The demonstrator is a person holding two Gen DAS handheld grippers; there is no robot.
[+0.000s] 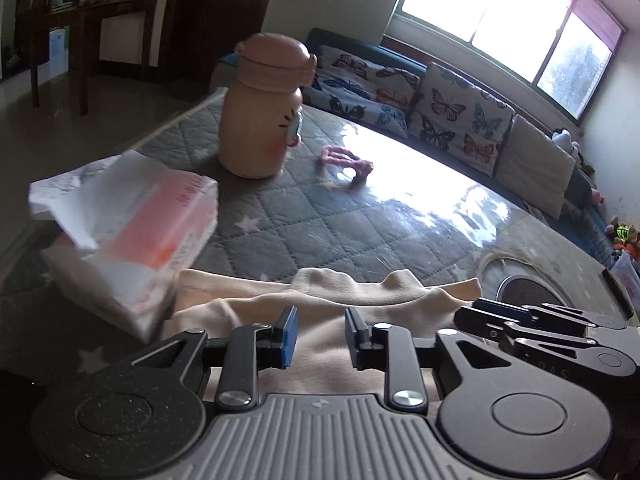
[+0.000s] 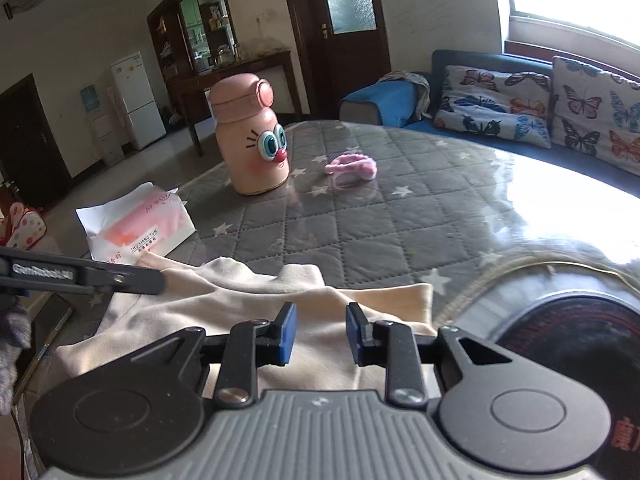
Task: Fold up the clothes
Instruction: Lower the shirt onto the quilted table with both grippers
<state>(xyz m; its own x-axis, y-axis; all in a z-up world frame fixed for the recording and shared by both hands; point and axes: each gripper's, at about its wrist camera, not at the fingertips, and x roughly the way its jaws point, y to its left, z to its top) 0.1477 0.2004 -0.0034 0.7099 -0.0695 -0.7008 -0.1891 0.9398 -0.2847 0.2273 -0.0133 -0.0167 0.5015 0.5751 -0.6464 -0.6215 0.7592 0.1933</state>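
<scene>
Hand-held grippers: left [image 1: 321, 334] and right [image 2: 321, 332] slightly parted, nothing held.
Garment [image 1: 320, 300]: soft, light; best pinched at an edge.

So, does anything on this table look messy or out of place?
Only small things. The tissue pack is torn open, with ragged wrapper flaps. The cream garment lies rumpled at the near edge. A pink hair tie sits loose beside the pink bottle.

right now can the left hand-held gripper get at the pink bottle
Probably yes: the quilted table between the left hand-held gripper and the pink bottle looks bare beyond the cream garment; the tissue pack sits off to the side.
</scene>
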